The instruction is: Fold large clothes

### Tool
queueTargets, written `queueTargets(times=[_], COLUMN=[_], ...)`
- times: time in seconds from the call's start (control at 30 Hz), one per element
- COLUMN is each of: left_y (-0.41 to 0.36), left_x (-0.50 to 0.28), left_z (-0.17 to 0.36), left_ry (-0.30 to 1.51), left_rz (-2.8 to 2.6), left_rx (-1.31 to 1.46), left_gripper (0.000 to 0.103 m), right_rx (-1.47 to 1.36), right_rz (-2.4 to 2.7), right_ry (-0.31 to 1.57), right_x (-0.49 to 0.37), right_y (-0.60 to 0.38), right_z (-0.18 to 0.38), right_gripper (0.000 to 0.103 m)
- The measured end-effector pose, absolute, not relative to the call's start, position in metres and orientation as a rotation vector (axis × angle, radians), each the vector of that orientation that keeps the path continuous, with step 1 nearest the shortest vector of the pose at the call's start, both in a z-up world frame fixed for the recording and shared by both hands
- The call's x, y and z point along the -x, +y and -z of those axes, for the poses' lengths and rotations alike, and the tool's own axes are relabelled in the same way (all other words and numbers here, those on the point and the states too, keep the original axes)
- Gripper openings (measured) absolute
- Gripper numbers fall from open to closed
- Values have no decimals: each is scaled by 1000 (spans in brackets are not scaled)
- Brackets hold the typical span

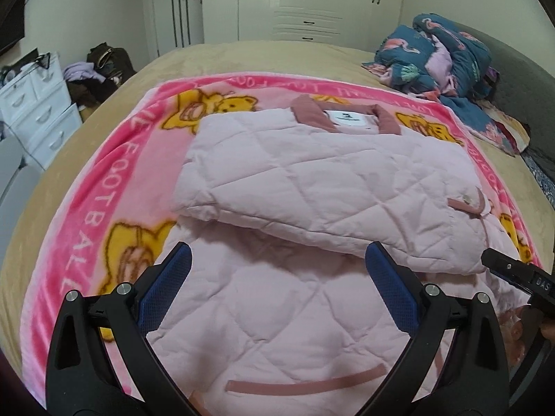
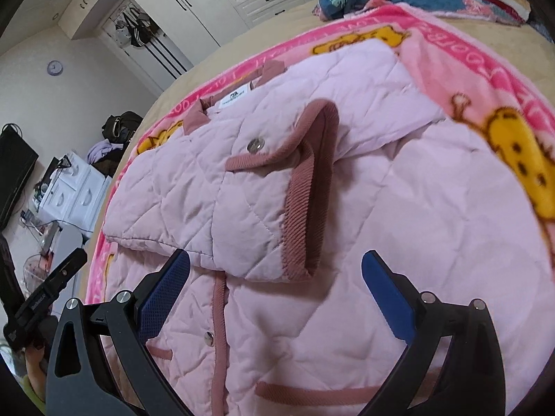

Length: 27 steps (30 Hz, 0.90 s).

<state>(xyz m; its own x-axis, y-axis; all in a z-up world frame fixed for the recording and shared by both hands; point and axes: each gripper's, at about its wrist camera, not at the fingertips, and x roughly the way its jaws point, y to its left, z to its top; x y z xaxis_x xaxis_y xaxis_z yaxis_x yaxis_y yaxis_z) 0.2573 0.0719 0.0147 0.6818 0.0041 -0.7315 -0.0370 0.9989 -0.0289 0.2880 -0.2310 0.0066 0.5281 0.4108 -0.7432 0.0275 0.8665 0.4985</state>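
A light pink quilted jacket [image 1: 312,180] with dusty-rose collar and trim lies on a pink cartoon blanket [image 1: 104,180] on the bed. Its sleeves are folded across the chest; a ribbed cuff [image 2: 308,187] lies on top in the right wrist view, where the jacket [image 2: 416,228] fills the frame. My left gripper [image 1: 277,260] is open and empty, hovering over the jacket's lower half. My right gripper [image 2: 275,267] is open and empty, just below the folded sleeve's edge. The right gripper's tip [image 1: 503,267] shows at the right edge of the left wrist view.
A bundled blue flamingo-print quilt [image 1: 447,59] lies at the bed's far right. White wardrobes [image 1: 305,0] stand behind the bed. A white drawer unit [image 1: 38,111] and a pile of clothes and bags [image 1: 100,69] stand left of the bed.
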Motion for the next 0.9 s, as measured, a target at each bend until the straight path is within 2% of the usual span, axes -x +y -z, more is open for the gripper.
queueTargets(times=[0.37,0.43,0.47,0.53,0.57,0.6,0.7,0.9], left_y=[101,104,106,106,106,105,104,103], left_x=[-263,-265,-267,-271,-273,-274,-280,-299], left_z=[-5,-2,-1,-1,-2,-3,-10,-24], left_ry=[836,841,845,848,846,843,836,820], left_rz=[-51,-55,-60,-62,-62,-60,-58,-51], left_rx=[114,130,137,141,141,141,143,186], left_gripper=[94,94,94,94,94,94,94,94], right_rx=[-605,-598,-584,-566,-559,-542,-426,-249], right_rz=[-228,-225,-225,-245,-258,-283,-338,-401], right_ry=[1020,1012,1008,997,984,970,919,769], right_x=[-311,-313,-314,-316,-316,-316,-320,-335], right_y=[-226,-227,-227,-229,-229,-228,-218,-217], right_z=[17,17,16,16,14,10,-12,-69], right_gripper=[96,81,64,51,39,31,23,20])
